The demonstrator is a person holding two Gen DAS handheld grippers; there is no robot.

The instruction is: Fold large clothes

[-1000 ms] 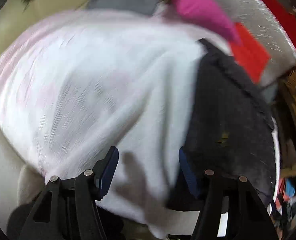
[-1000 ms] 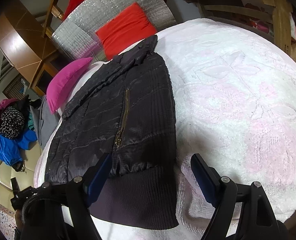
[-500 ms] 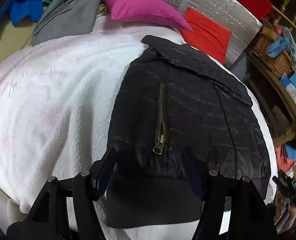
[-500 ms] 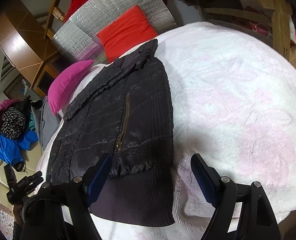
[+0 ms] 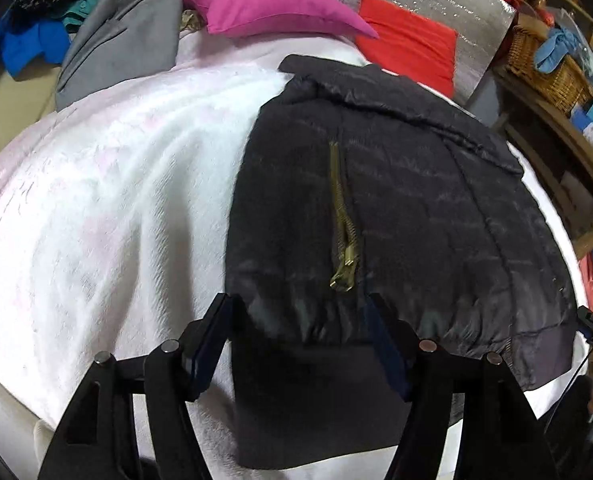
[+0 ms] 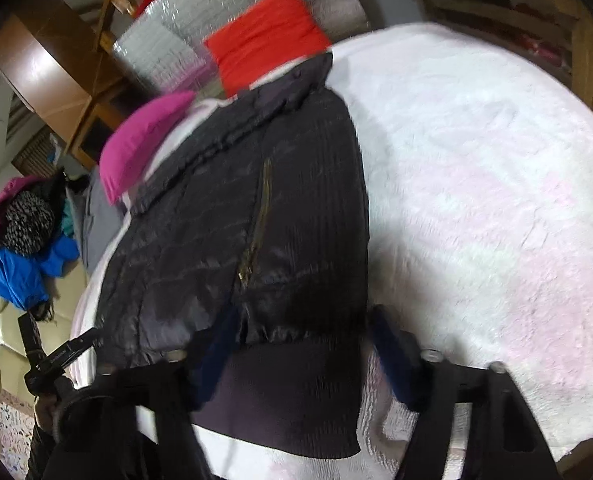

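jacket [image 5: 396, 208] flat on blanket [image 5: 96, 220]; left gripper [image 5: 300, 344] open, right gripper [image 6: 296, 352] closing, both astride hem [image 5: 316, 392]; pinch corners evenly.

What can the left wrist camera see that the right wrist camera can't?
Only the left wrist view shows a wicker basket with blue cloth in it, on wooden furniture at the right edge.

Only the right wrist view shows a wooden cabinet at upper left and the blanket's wide pink-patterned right side.

Both show the black jacket with its brass zipper lying on the white blanket, the pink pillow, the red cushion and the pile of clothes.
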